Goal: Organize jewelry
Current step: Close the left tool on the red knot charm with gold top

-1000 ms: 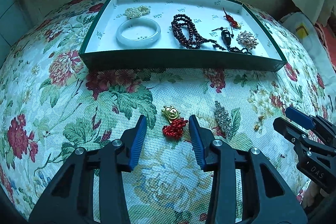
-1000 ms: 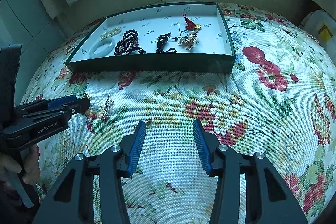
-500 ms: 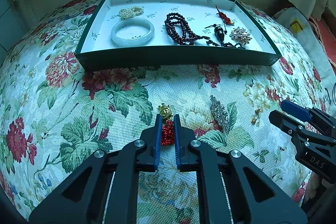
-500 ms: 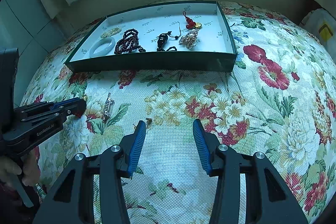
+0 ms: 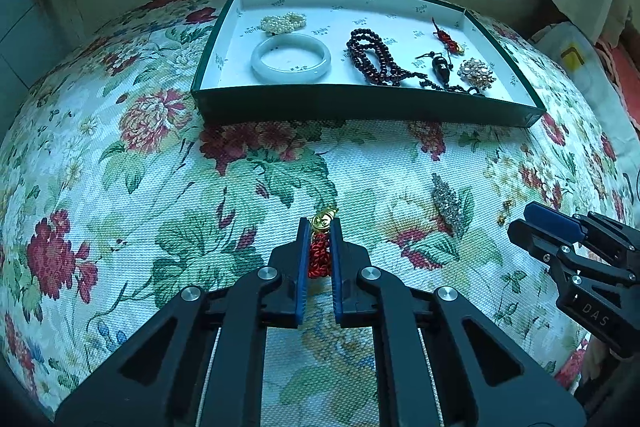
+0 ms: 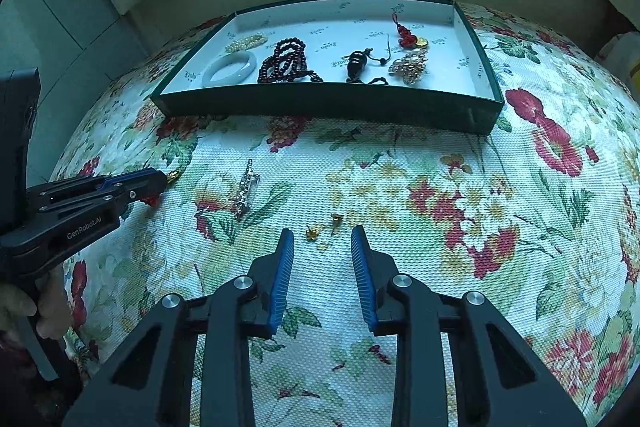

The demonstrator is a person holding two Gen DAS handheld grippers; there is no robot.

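Note:
My left gripper (image 5: 319, 227) is shut on a red knotted charm with a gold piece (image 5: 320, 255), lifted a little above the floral cloth; it also shows in the right wrist view (image 6: 160, 183). My right gripper (image 6: 322, 239) is open and empty, low over the cloth, with two small gold earrings (image 6: 313, 233) just beyond its fingertips. A silver rhinestone brooch (image 5: 446, 201) lies on the cloth between the grippers. The green tray (image 5: 360, 103) holds a jade bangle (image 5: 291, 57), a pearl piece, dark red beads (image 5: 374, 57), a black pendant, a red charm and a gold brooch.
The floral cloth (image 6: 460, 195) covers a rounded surface that falls away at the sides. A wall stands close behind the tray. White cloth hangs at upper left and right. My right gripper shows in the left wrist view at far right (image 5: 536, 223).
My left gripper closed on the red charm and has risen with it. My right gripper narrowed slightly and moved toward the small gold earrings.

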